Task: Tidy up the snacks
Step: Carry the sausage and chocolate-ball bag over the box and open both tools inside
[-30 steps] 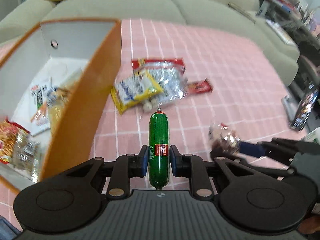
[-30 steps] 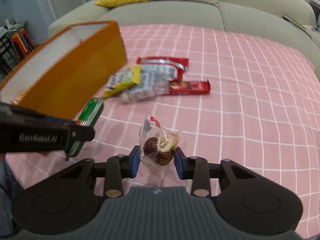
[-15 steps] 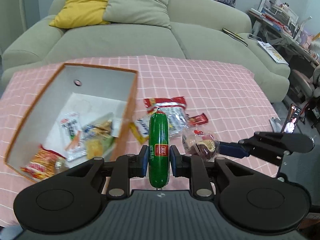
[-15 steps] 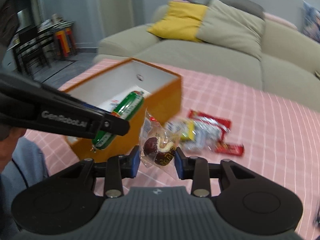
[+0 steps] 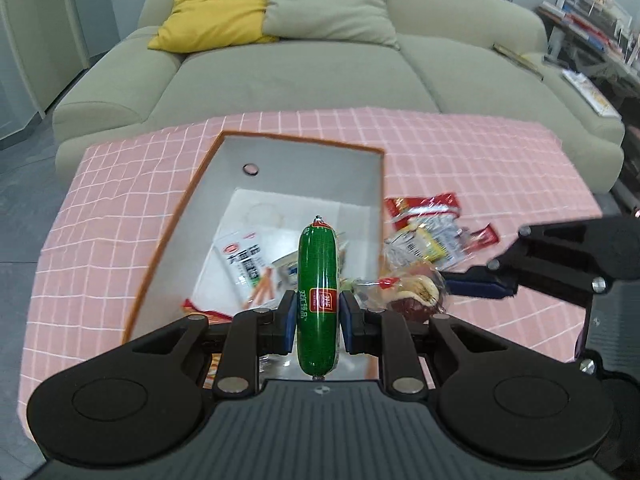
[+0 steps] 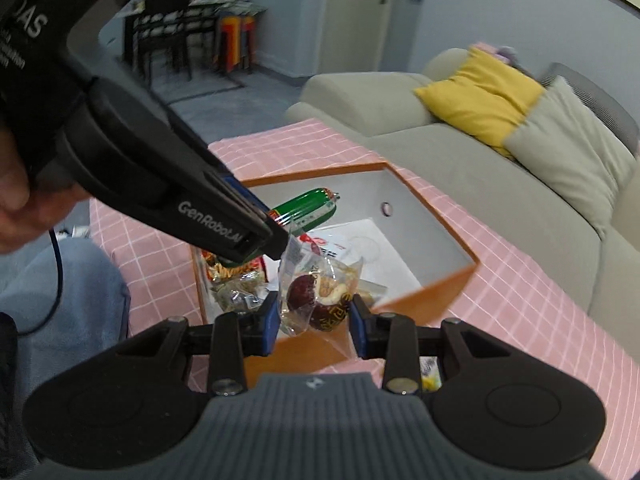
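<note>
While the left gripper [image 5: 319, 317] squeezes one green sausage [image 5: 318, 300] and the right gripper [image 6: 314, 319] squeezes one date snack [image 6: 320, 300], the orange box [image 5: 176, 216] holds maybe four packets [image 5: 244, 264].

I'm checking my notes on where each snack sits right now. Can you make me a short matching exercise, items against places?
Items:
1. green sausage
2. clear-wrapped date snack
3. red bar
4. carrot-print packet

Places:
A. on the pink cloth, outside the box
B. in the left gripper
C. on the box floor
D. in the right gripper

Pairs: 1-B, 2-D, 3-A, 4-C
</note>
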The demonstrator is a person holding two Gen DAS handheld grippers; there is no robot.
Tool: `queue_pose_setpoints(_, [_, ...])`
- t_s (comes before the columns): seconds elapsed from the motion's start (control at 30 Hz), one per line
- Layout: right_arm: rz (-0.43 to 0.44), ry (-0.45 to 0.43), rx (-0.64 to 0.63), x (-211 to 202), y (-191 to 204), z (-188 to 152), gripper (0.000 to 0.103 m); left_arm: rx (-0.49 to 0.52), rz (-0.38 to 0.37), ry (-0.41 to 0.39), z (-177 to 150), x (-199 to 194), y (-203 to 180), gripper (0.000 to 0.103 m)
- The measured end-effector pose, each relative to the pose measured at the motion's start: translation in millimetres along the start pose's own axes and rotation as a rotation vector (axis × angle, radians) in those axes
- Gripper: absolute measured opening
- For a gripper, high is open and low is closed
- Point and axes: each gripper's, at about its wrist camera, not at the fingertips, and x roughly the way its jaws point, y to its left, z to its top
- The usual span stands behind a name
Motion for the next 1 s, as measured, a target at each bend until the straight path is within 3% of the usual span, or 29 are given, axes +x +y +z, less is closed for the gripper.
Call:
queue_pose_setpoints(0.4, [0.093,0.196,-0.198,71,1,24,0.033,-0.002,-0.018,0.171,0,49,30,0.024])
queue_pose_setpoints(0.57, [0.128,0.262,-0.234,95,1,26,0.033,-0.018,-0.015,0.256,-1,73,42,0.024])
queue_pose_setpoints(1.0, [0.21,0.404,-0.298,139,8,23,0.034,-0.049,-0.051,0.371,-9,107,61,0.024])
